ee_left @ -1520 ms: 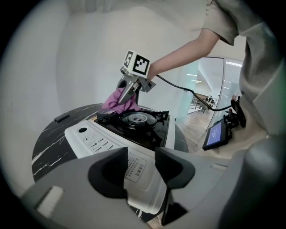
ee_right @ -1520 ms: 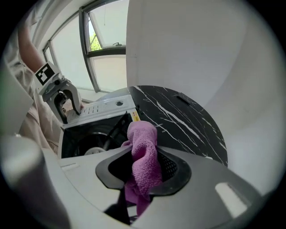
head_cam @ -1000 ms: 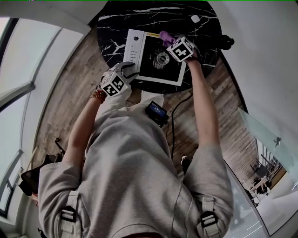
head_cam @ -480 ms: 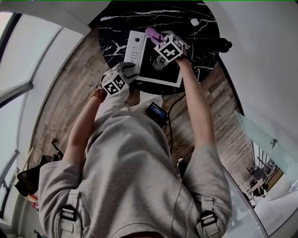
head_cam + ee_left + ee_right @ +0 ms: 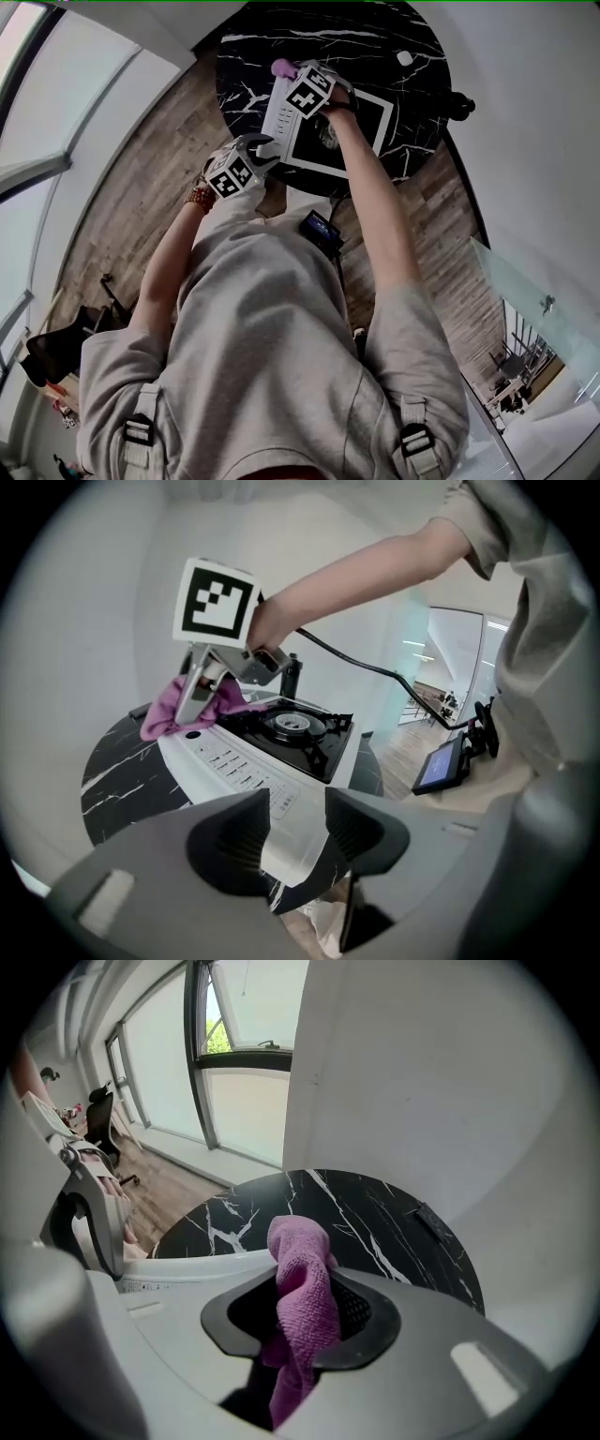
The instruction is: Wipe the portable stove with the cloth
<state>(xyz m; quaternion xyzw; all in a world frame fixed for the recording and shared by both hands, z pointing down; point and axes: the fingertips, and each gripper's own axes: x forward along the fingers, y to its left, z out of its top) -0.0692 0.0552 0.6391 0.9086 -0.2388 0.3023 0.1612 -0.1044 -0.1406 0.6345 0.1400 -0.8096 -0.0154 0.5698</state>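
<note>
One round table [image 5: 375, 37] carries one stove [image 5: 370, 122]. One forearm [image 5: 361, 197] crosses the stove and covers part of its burner. Two grippers are present. The left gripper [image 5: 265, 148] clamps the stove's near corner. The right gripper [image 5: 305, 1312] is closed on one cloth [image 5: 283, 67], which rests at the stove's far panel end. One small white item [image 5: 404, 58] lies well apart.

Purple-pink cloth [image 5: 302, 1297]. White stove [image 5: 239, 766], black cooktop. Black desk [image 5: 309, 37], white marble veins. Brown wood-plank floor [image 5: 141, 187]. Grey sweatshirt [image 5: 272, 356].
</note>
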